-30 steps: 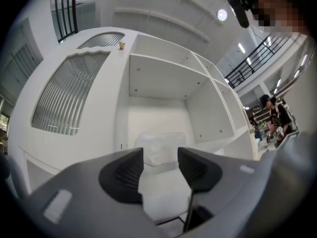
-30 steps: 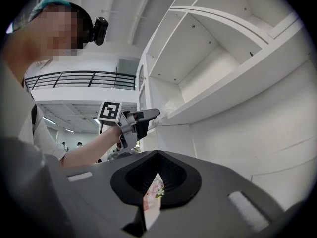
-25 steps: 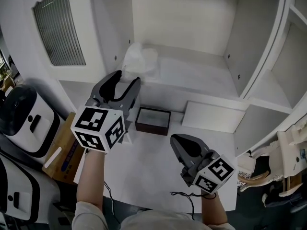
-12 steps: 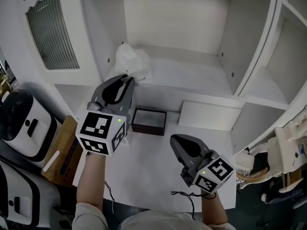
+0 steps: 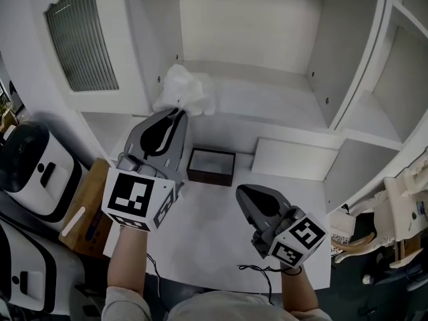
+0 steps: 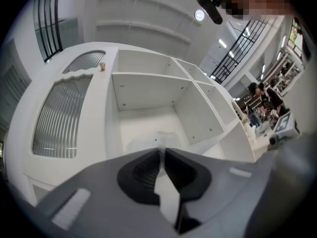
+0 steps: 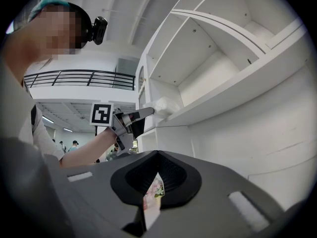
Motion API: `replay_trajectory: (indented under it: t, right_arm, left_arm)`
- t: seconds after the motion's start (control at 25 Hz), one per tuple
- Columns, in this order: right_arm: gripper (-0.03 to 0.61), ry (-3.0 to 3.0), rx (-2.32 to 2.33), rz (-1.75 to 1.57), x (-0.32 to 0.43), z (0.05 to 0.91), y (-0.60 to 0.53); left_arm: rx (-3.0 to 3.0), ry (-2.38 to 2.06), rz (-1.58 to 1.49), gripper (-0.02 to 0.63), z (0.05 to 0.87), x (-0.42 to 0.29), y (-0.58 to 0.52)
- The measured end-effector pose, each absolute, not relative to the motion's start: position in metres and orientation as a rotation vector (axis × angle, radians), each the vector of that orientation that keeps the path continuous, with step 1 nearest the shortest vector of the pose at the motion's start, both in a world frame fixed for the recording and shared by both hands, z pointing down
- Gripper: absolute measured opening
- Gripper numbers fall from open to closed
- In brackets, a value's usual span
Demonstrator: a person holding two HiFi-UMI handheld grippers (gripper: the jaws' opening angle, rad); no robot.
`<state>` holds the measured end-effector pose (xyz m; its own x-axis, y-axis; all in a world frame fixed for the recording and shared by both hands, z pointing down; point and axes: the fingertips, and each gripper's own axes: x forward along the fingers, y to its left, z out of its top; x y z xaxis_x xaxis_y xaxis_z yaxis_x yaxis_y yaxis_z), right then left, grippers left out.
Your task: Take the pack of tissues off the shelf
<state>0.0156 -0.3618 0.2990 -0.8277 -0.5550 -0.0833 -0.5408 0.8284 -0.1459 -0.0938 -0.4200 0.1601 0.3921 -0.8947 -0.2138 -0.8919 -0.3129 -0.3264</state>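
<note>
I am closing the left claw [image 5: 178, 111] on the pack of tissues [image 5: 184, 91] by its wrapper edge (thin hold), risking slippage onto the shelf [image 5: 267, 105]; the right claw [image 5: 242, 194] is idling, pinched together, empty.

No text, label, brand or number is legible anywhere; the cubes' square markers [image 5: 132, 197] show only black-and-white patterns.

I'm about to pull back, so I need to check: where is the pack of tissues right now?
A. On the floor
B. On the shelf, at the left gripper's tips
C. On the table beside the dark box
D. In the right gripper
B: the pack of tissues sits at the shelf's left front, where the left gripper is closing its jaws on the pack's near edge. The right gripper is low over the table.
</note>
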Motion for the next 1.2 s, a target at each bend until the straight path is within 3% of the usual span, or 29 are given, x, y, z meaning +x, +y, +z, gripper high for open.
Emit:
replay_trajectory:
  t: [0.6, 1.2]
  right_arm:
    - [0.000, 2.919, -0.816, -0.145, -0.024, 0.298, -0.325]
    - [0.000, 2.936, -0.801, -0.134, -0.075, 0.302, -0.269]
  left_arm:
    - [-2.221, 1.529, 0.066, 0.018, 0.167, -0.124, -0.341]
    - [-2.354, 1.577, 0.028, 0.018, 0.227, -0.165, -0.274]
